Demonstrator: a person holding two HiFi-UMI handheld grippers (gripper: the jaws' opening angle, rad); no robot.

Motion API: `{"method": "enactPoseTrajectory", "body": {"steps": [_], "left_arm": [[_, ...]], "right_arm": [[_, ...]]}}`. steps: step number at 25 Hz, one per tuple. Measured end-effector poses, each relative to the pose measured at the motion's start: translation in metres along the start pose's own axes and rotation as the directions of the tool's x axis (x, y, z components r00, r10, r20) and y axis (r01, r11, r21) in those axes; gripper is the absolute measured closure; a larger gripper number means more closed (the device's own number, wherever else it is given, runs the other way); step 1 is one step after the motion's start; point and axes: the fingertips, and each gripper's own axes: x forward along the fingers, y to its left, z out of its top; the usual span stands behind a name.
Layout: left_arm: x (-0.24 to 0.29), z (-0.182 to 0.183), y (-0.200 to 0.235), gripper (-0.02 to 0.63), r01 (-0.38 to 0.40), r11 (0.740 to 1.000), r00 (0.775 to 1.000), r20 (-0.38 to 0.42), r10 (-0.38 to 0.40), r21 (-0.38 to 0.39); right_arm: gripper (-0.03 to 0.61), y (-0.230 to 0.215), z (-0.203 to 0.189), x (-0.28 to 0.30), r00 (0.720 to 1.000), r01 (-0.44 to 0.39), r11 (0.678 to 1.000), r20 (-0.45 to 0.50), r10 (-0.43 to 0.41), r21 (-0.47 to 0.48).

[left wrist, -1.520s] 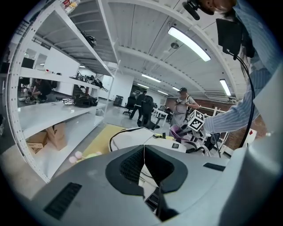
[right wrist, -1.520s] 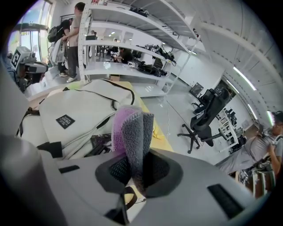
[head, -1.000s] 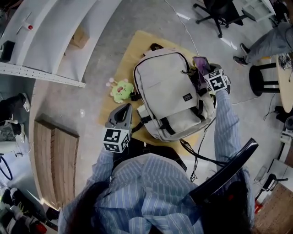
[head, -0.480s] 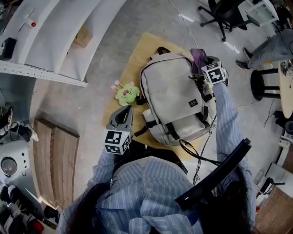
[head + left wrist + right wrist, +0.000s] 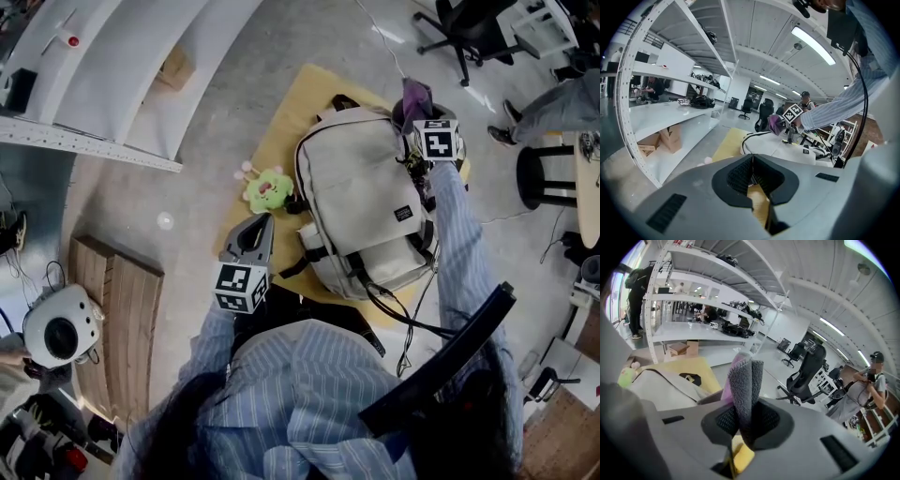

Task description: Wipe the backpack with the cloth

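A beige backpack (image 5: 361, 202) with black straps lies flat on a yellow mat (image 5: 286, 141) on the floor; it also shows in the left gripper view as the backpack (image 5: 787, 149). My right gripper (image 5: 419, 117) is at the backpack's far right corner, shut on a grey and purple cloth (image 5: 413, 96). In the right gripper view the cloth (image 5: 743, 387) stands folded upright between the jaws. My left gripper (image 5: 251, 239) hovers at the mat's near left edge, beside the backpack, jaws closed with nothing in them.
A green plush toy (image 5: 267, 190) lies on the mat left of the backpack. White shelving (image 5: 112, 84) runs along the left. A wooden pallet (image 5: 117, 328) sits lower left. A black office chair (image 5: 469, 28) and a stool (image 5: 548, 173) stand at right, with a person beside them.
My right gripper with the cloth has slid along the backpack's right side toward its far top corner. The left gripper has stayed where it was.
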Motion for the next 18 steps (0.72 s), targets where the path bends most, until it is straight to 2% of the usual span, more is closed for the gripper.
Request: {"method": "enactPoseTrajectory", "body": {"steps": [4, 7, 9, 12, 15, 18], "left_arm": [[0.000, 0.000, 0.003, 0.607, -0.003, 1.000, 1.000, 0.000, 0.003, -0.001], [0.000, 0.000, 0.004, 0.607, -0.001, 1.000, 1.000, -0.001, 0.001, -0.002], [0.000, 0.000, 0.005, 0.607, -0.001, 1.000, 1.000, 0.001, 0.001, -0.003], [0.001, -0.002, 0.007, 0.607, -0.002, 1.000, 1.000, 0.000, 0.002, -0.004], [0.002, -0.002, 0.005, 0.607, 0.002, 1.000, 1.000, -0.001, -0.002, -0.004], [0.002, -0.003, 0.002, 0.607, 0.009, 1.000, 1.000, -0.002, -0.009, -0.002]], "right_arm": [[0.537, 0.003, 0.011, 0.000, 0.999, 0.023, 0.999, 0.024, -0.024, 0.025], [0.537, 0.003, 0.015, -0.004, 0.997, 0.073, 0.996, 0.036, -0.075, 0.052], [0.537, 0.008, 0.017, -0.006, 0.996, 0.071, 0.995, 0.039, -0.074, 0.076], [0.537, 0.038, 0.020, -0.008, 0.999, -0.018, 0.999, 0.034, 0.017, 0.044], [0.537, 0.081, 0.024, -0.012, 0.991, -0.129, 0.990, 0.025, 0.131, -0.062], [0.537, 0.113, 0.029, -0.019, 0.981, -0.186, 0.972, 0.031, 0.192, -0.142]]}}
